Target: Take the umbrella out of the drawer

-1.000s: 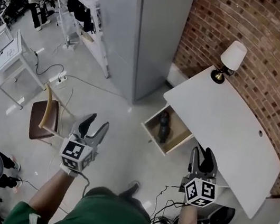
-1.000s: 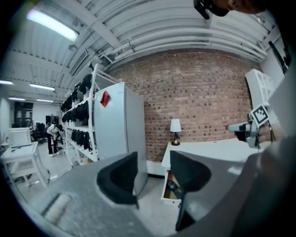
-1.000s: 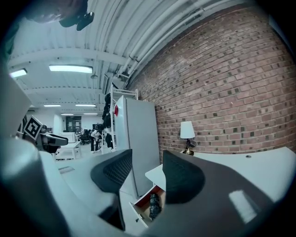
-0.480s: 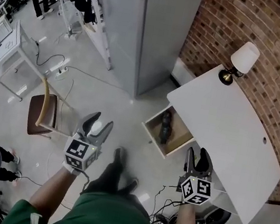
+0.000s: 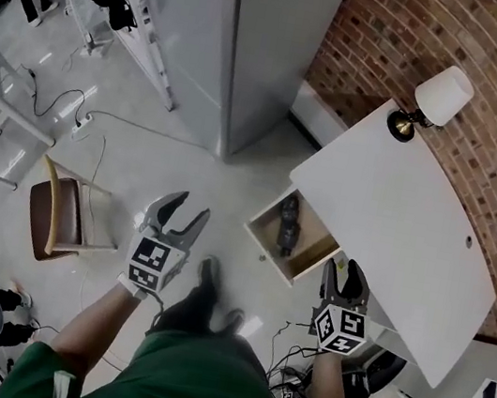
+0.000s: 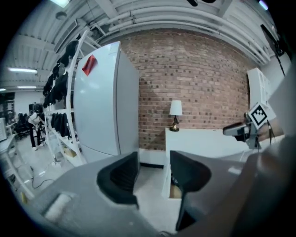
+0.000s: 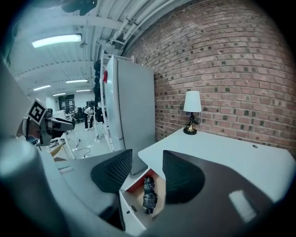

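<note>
A folded black umbrella (image 5: 288, 224) lies in the open drawer (image 5: 264, 235) of a white desk (image 5: 397, 220). My right gripper (image 5: 345, 269) hangs just short of the drawer's front corner, open and empty. In the right gripper view the umbrella (image 7: 149, 198) shows below and between the spread jaws of that gripper (image 7: 147, 171), some way off. My left gripper (image 5: 182, 211) is open over the floor to the left of the drawer, holding nothing. From the left gripper view its jaws (image 6: 155, 173) face the desk's side and the drawer opening.
A lamp (image 5: 432, 100) stands at the desk's far corner by the brick wall (image 5: 494, 103). A tall grey cabinet (image 5: 248, 41) rises behind the drawer. A wooden chair (image 5: 60, 213) stands at the left. Cables (image 5: 292, 382) lie by the person's feet (image 5: 205, 281).
The person has stepped toward the desk. Both grippers have moved forward and lower, closer to the open drawer. Their jaws stand as before.
</note>
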`<state>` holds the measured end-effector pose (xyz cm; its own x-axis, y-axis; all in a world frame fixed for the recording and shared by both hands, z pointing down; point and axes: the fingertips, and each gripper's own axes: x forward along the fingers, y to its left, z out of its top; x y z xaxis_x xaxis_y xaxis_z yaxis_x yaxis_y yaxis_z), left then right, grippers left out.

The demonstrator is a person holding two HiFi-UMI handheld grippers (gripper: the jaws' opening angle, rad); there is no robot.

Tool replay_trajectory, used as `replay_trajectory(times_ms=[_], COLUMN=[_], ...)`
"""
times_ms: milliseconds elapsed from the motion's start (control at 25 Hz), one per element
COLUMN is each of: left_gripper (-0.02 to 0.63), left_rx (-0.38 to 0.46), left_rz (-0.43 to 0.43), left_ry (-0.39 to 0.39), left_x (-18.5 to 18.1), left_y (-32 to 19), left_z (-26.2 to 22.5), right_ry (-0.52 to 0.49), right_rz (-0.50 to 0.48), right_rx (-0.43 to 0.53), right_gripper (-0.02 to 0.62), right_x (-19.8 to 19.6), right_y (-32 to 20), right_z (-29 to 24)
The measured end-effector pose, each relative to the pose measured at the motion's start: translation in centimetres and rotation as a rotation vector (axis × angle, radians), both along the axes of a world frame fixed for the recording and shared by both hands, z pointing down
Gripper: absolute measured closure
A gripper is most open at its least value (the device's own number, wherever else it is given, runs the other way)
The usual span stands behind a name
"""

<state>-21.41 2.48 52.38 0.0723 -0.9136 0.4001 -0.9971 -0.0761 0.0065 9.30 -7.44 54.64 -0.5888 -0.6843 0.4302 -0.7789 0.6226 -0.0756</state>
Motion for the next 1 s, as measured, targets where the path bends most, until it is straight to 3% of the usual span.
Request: replay_trajectory(times_ms=[200, 480, 680, 1000], left_gripper=[0.387, 0.387, 0.387, 0.387], left_rx=[-0.077, -0.183, -0.248, -0.327], left_rz=[0.077, 0.134, 0.127, 0.120], left_ry=[0.063, 0.078, 0.052, 0.005], left_x=[-1.5, -2.1, -2.7, -1.6], left_y=[-3.0, -4.5, -5.1, -6.6], left_z=[3.7, 9.4, 12.0, 15.6], right_ry=[0.088, 0.203, 0.248, 0.244], right_rz=[0.017, -0.030, -0.104, -0.097], right_rx=[-0.084, -0.187, -0.274, -0.399], right_gripper=[0.407, 0.407, 0.407, 0.407], right_x=[-3.1, -5.9, -7.4, -7.9], right_y=[-1.2, -3.6, -4.7, -8.5], right_z=[3.8, 12.4, 19.7, 29.7])
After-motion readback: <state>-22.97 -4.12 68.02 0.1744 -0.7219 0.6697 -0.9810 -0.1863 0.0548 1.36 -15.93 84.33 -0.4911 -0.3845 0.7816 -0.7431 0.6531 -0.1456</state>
